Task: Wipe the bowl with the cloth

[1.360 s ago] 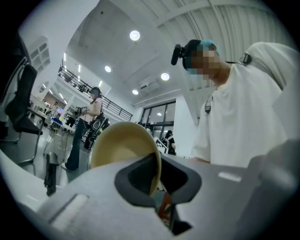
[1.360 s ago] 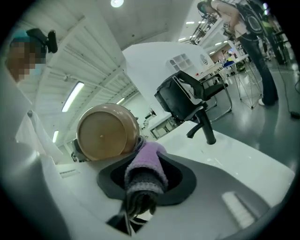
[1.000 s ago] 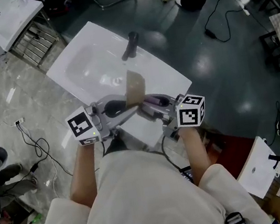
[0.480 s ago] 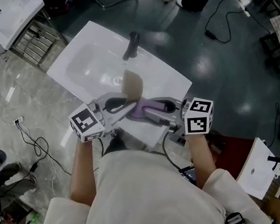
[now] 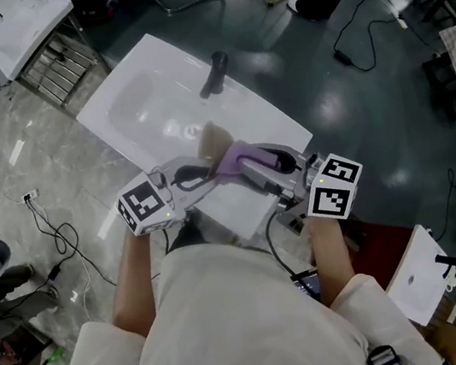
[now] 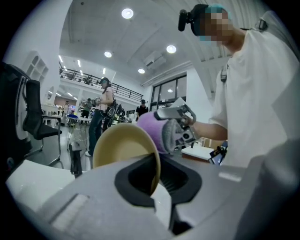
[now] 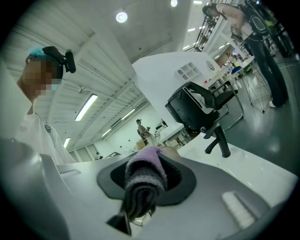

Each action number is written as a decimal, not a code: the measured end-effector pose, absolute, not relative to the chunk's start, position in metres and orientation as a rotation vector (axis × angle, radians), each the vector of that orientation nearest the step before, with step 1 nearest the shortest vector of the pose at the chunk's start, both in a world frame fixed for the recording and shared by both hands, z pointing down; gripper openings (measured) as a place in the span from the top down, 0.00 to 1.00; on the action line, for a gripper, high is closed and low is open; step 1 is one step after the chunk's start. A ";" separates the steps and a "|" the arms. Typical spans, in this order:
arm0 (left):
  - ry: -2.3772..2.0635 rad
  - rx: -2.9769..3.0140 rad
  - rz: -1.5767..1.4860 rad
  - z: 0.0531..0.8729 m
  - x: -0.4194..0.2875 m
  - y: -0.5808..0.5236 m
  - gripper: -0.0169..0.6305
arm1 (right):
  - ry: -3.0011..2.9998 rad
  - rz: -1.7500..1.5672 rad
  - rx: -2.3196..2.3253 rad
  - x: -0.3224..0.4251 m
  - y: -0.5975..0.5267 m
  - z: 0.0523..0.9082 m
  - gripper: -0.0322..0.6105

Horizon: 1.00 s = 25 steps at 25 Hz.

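Floor (image 5: 25, 159) is the biggest thing I see from the head view, pale and shiny at the left and dark at the right. On it stands a white sink (image 5: 146, 104), set at a slant.

A person in a white shirt (image 5: 234, 323) stands at the near edge of the sink with both arms out in front. The left gripper (image 5: 202, 173) and the right gripper (image 5: 247, 164) are up over the near part of the sink. Their tips point toward each other and are close together.

Next comes the bowl (image 6: 123, 145). It is tan and stands up on its edge in the air above the sink. In the left gripper view I see its rim running right between the two fingers, and they are pinched tight on it. The hollow side of the bowl faces left in that view.

The cloth (image 7: 145, 176) is smaller. It is purple with grey stripes and is bunched up. The fingers of the right gripper squeeze it, and a soft lump of it pokes out past the tips. That lump sits just beside the rim of the bowl, on the bowl's back side. I cannot tell if the two touch.

Last is the black tap (image 5: 213, 74), at the far edge of the sink, well apart from the bowl.
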State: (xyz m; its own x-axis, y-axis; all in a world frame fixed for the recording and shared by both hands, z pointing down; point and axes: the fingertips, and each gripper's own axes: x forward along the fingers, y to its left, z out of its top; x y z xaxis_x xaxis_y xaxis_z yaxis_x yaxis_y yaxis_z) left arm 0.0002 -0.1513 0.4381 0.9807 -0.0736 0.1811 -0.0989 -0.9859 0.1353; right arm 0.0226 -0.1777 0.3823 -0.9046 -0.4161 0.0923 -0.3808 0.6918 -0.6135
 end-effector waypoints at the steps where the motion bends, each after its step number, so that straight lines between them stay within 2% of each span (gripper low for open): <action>1: -0.115 2.986 0.278 0.439 0.001 -0.148 0.96 | 2.831 -0.997 -0.694 0.024 -0.181 0.379 0.79; 16: 0.146 2.987 0.170 0.420 0.002 -0.107 0.94 | 3.063 -0.749 -0.979 0.032 -0.213 0.385 0.79; 25: 0.279 2.964 0.021 0.395 0.001 -0.092 0.94 | 2.954 -0.911 -0.976 0.049 -0.223 0.404 0.79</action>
